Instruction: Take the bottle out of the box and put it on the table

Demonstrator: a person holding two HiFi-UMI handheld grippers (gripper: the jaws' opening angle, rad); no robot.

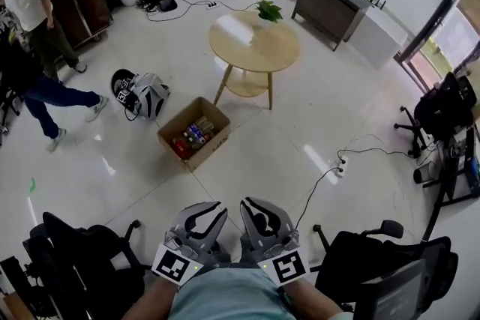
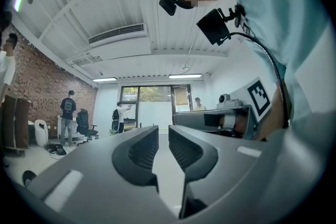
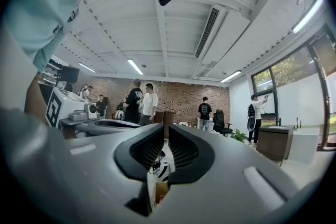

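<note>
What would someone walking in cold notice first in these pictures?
Probably the cardboard box open on the shiny floor mid-room, with colourful bottles lying inside. Just behind it stands a round wooden table with a small plant on its far edge. At the bottom of the head view, the left gripper and right gripper sit side by side near the person, jaws slightly apart and empty.
</note>
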